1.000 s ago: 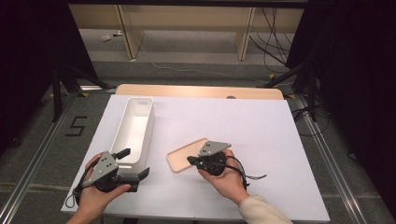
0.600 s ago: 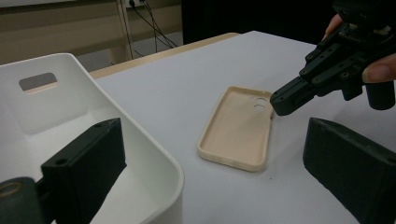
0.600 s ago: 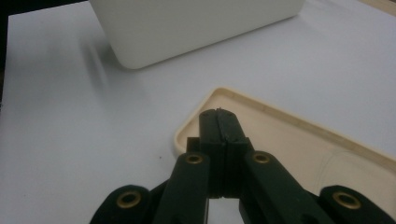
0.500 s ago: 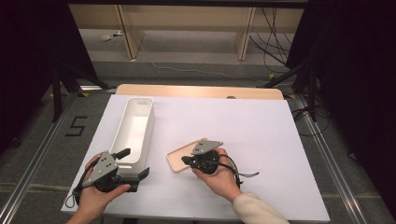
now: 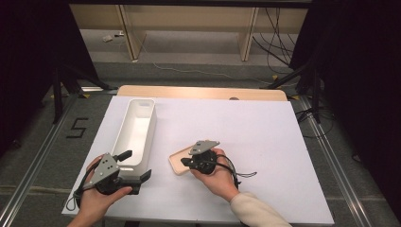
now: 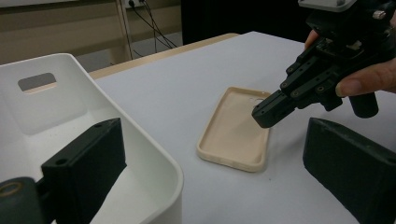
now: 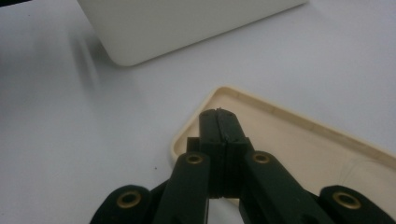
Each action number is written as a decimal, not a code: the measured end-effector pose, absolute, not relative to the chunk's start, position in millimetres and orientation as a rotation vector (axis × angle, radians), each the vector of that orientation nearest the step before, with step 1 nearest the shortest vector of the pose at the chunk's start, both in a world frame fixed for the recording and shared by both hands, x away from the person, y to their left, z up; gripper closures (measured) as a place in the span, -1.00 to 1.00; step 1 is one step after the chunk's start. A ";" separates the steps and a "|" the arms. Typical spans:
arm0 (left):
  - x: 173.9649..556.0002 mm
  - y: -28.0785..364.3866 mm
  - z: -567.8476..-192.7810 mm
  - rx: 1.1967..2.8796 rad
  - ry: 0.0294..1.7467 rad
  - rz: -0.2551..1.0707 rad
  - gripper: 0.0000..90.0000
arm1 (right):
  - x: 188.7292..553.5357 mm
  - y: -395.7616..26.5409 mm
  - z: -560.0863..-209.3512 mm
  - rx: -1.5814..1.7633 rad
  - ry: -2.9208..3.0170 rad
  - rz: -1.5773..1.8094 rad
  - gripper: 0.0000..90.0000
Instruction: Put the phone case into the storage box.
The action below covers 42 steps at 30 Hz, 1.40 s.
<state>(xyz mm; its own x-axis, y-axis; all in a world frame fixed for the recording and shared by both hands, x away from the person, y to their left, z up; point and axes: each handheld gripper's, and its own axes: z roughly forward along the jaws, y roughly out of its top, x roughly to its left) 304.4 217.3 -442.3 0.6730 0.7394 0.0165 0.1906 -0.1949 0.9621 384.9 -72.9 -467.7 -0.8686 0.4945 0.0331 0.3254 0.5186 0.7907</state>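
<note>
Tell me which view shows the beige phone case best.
The left gripper view: the phone case lies open-side up on the table, nearly whole, with the right gripper over its far end. The high view shows it small and partly covered. The right gripper view gives just one corner.

phone case (image 7: 299, 149) cut off at right edge, white bin (image 6: 70, 140) cropped at left

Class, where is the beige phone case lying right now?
In the high view, the beige plastic phone case lies open side up on the white table, right of the long white bin.
</note>
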 end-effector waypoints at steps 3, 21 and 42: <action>304.4 217.5 -442.2 1.732 0.752 0.591 -0.89 | 385.6 -69.5 -469.4 0.704 2.576 1.255 1.00; 304.6 218.0 -442.1 1.732 0.747 0.591 -0.88 | 387.4 -59.3 -481.0 0.701 2.632 1.165 1.00; 304.7 218.2 -441.9 1.732 0.745 0.592 -0.88 | 389.5 -52.7 -488.3 0.711 2.677 1.120 1.00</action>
